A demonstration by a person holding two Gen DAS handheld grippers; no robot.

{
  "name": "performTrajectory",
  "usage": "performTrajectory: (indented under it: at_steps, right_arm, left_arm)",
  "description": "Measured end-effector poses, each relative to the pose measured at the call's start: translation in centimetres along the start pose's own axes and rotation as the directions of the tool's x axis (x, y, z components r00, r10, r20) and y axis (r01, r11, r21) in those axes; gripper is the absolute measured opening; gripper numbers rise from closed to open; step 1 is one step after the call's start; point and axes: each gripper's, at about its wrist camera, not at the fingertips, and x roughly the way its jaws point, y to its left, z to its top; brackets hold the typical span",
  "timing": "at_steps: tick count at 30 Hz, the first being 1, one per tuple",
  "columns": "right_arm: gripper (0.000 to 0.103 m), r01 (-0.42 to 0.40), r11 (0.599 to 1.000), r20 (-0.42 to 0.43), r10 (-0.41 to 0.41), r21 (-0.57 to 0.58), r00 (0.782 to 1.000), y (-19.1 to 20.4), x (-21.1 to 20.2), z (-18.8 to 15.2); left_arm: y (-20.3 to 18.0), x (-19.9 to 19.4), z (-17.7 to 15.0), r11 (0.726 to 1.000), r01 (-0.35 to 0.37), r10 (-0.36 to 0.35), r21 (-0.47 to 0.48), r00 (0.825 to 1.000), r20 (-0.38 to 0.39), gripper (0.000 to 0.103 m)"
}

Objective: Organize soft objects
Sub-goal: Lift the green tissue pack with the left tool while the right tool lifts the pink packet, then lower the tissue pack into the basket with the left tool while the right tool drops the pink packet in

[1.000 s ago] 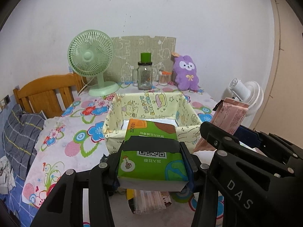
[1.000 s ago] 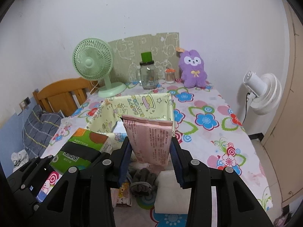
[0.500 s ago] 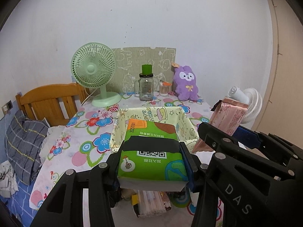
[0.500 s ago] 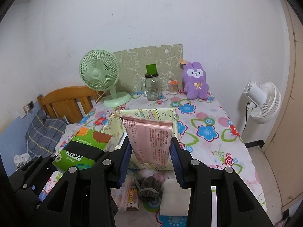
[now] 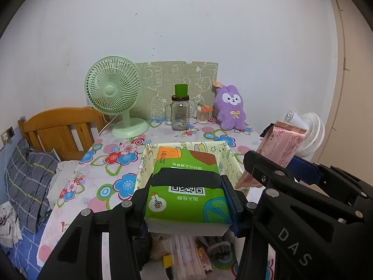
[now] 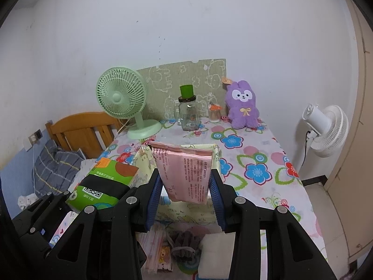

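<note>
over the flowered table (image 6: 268, 154) — green tissue pack (image 5: 186, 186) clamped left (image 5: 185, 200), pink pack (image 6: 186, 172) pinched right (image 6: 185, 198) (likely bound for the yellow bin (image 5: 229, 156)).

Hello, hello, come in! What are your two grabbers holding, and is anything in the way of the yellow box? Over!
Left hand-held gripper shut on green tissue pack. Right hand-held gripper shut on pink pack. Yellow fabric box just ahead, nothing blocking.

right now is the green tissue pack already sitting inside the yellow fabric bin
No, the green tissue pack is clamped between the fingers of the left gripper, held up in front of the yellow fabric bin rather than resting in it.
</note>
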Motion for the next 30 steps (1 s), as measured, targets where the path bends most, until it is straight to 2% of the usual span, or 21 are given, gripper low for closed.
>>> performTrajectory:
  at_steps: [16,30]
  right_arm:
    - [0.044,-0.031,0.999,-0.013,0.031,0.016,0.999,-0.8,4.7,2.2]
    - [0.044,-0.016,1.000,-0.058,0.016,0.015,0.998,-1.1,10.0,3.2]
  left_arm:
    - [0.8,4.3,2.1,0.999,-0.032,0.032,-0.027,0.999,-0.021,0.053]
    - [1.8,9.0,3.0,0.999,-0.037,0.035,-0.029,0.997,-0.063,0.053]
